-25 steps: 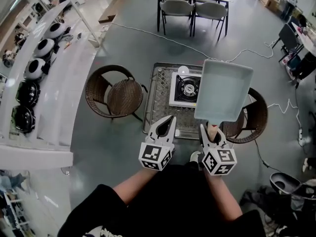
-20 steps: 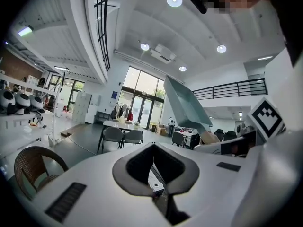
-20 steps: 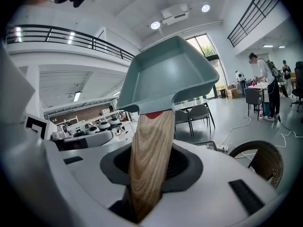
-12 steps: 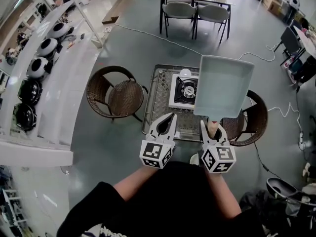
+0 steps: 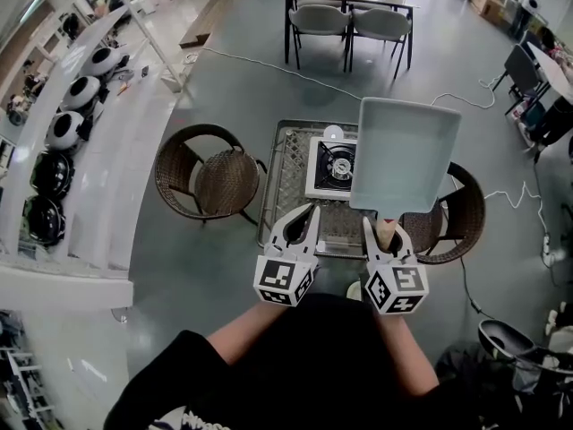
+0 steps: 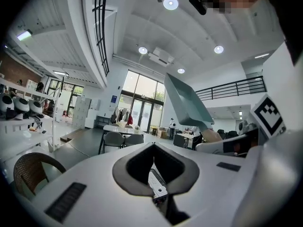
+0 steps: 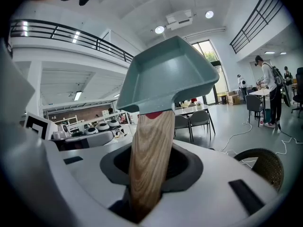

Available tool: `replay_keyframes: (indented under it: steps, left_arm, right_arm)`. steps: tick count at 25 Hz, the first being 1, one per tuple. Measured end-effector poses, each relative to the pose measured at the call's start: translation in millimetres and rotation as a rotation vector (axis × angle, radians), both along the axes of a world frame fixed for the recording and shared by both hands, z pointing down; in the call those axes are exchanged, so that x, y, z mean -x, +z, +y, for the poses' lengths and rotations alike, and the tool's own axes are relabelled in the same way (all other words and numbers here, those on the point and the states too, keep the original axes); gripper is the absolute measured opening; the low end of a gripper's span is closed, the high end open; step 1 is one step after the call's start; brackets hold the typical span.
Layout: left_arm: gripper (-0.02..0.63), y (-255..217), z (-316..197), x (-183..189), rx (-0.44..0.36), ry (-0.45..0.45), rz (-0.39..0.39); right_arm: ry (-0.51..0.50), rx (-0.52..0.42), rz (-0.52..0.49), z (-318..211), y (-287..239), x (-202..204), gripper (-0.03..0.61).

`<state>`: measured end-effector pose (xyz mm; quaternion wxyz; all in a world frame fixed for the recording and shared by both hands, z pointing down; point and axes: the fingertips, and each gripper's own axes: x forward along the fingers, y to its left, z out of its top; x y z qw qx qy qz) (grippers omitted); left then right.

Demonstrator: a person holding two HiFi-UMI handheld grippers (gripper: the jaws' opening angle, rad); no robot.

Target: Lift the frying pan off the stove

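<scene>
Pan [image 5: 403,155] barely moved, still raised right of centre above stove [image 5: 331,167]; right claw [image 5: 382,231] clenched on handle [image 7: 149,160], left claw [image 5: 312,213] closed, empty. Lift looks done.

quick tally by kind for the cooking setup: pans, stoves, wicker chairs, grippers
frying pan: 1
stove: 1
wicker chairs: 2
grippers: 2 (left gripper shut and empty, right gripper shut on the frying pan's wooden handle)
total: 6
</scene>
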<state>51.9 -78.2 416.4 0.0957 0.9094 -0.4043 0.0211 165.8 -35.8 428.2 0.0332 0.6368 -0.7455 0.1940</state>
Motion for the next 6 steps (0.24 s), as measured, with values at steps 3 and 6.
replay_keyframes:
  steps: [3,6]
  left_arm:
    - [0.014,0,1,-4,-0.005,0.008,0.003]
    - [0.014,0,1,-6,-0.001,0.016,0.007]
  right_arm:
    - [0.01,0.003,-0.001,0,2,-6,0.124]
    - [0.019,0.008,0.008,-1,3,-12,0.123]
